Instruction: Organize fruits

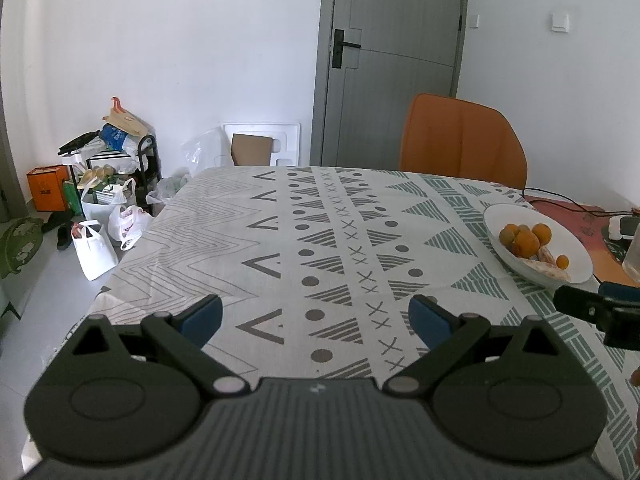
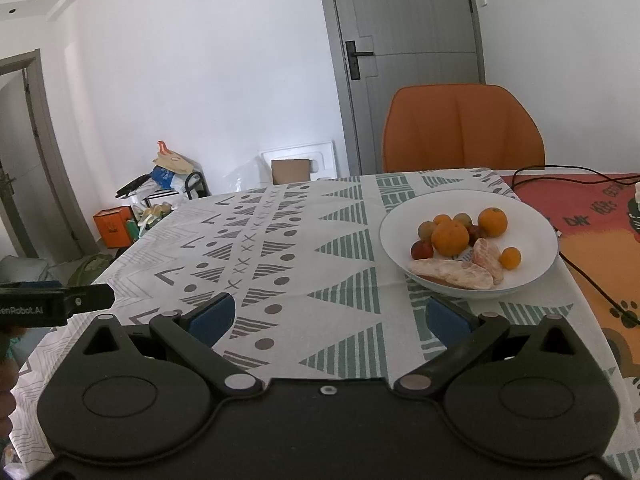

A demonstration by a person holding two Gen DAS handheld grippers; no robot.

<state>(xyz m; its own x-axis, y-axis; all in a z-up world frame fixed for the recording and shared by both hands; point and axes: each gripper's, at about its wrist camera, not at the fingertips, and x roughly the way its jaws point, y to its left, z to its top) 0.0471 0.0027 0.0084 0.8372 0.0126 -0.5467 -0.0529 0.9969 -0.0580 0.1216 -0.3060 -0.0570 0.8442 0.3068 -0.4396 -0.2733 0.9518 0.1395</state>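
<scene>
A white bowl on the patterned tablecloth holds oranges, small red and green fruits and peeled citrus segments. It also shows in the left wrist view at the far right. My right gripper is open and empty, just in front of the bowl and to its left. My left gripper is open and empty over the cloth, well left of the bowl. The right gripper's finger shows at the right edge of the left wrist view.
An orange chair stands behind the table. A black cable runs over an orange mat right of the bowl. A glass stands at the right. Bags and boxes clutter the floor at the left.
</scene>
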